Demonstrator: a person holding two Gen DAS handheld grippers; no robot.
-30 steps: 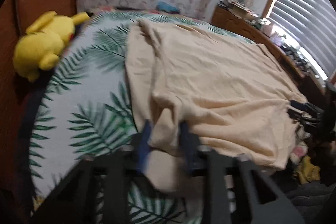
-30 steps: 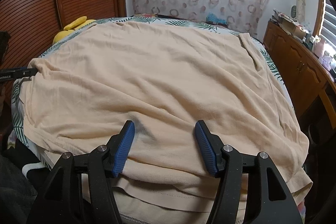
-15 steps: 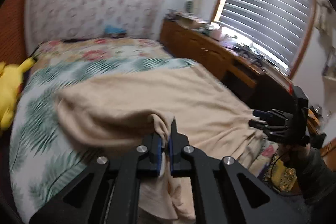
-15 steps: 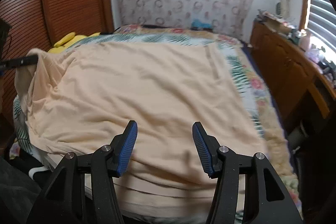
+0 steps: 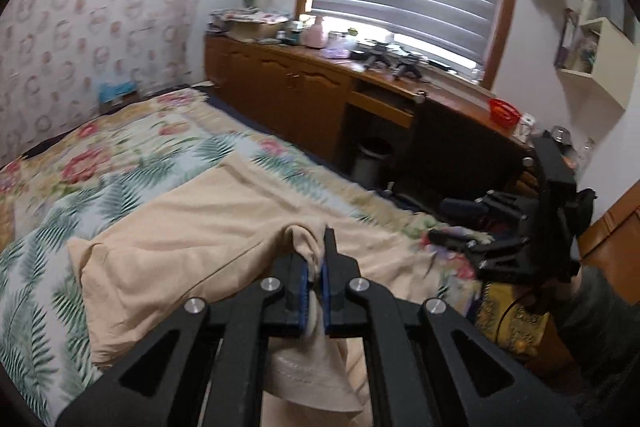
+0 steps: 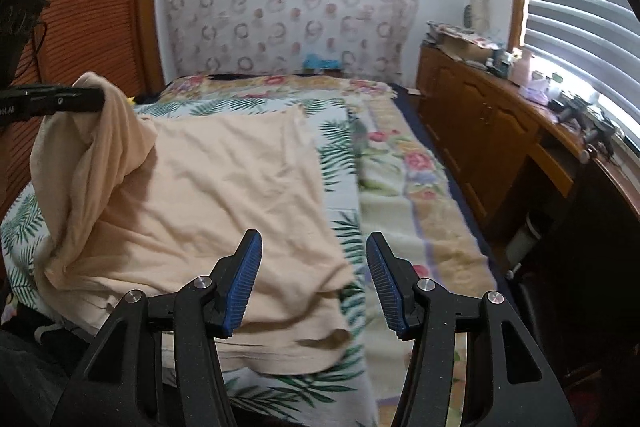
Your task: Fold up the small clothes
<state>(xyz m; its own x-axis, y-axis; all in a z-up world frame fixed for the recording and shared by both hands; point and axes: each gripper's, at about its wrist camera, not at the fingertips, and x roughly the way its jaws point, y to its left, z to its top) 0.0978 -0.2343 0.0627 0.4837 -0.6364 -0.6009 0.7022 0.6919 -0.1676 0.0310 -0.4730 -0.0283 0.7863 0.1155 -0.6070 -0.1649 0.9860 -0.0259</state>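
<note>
A beige garment [image 5: 192, 223] lies spread on the bed. My left gripper [image 5: 316, 267] is shut on a bunched edge of it, and cloth hangs down below the pads. In the right wrist view that left gripper [image 6: 86, 99] holds the lifted corner high at the left, and the beige garment [image 6: 224, 187] drapes down from it in a peak. My right gripper [image 6: 314, 277] is open with nothing between its blue pads [image 6: 244, 279]; it hovers above the garment's right edge. From the left wrist view, the right gripper [image 5: 450, 221] sits off the bed's right side.
The bed has a palm-leaf sheet [image 6: 340, 163] and a flowered blanket [image 6: 416, 211]. A wooden cabinet [image 5: 288, 95] with clutter on top runs under the window. A grey bin [image 5: 370, 159] stands below it. Slatted wooden doors [image 6: 88, 7] line the left wall.
My left gripper shut on the garment's edge, then rose and swung right, pulling the cloth up over itself. My right gripper lifted off the garment and shifted right.
</note>
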